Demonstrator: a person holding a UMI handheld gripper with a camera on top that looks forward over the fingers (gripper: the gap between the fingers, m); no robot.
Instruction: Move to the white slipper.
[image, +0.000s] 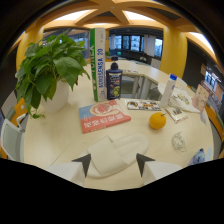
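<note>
Two dark, pointed fingertips (83, 163) mark the gripper (114, 164), spread wide and holding nothing; the white slipper (116, 153) lies flat on the table between them, with a gap at either side. It looks soft and cloth-like, with a rounded strap toward two o'clock. Just beyond, at twelve o'clock from the slipper, rests a red, glossy booklet (103, 116). An orange (157, 120), round and dimpled, sits at two o'clock. Farther back stand a dark blue plastic bottle (114, 81) and a tall green-and-white box (99, 64) side by side. At ten o'clock, a leafy green plant (47, 67) fills a smooth white pot (56, 97). The pale table (45, 140) is smooth with a curved edge.
</note>
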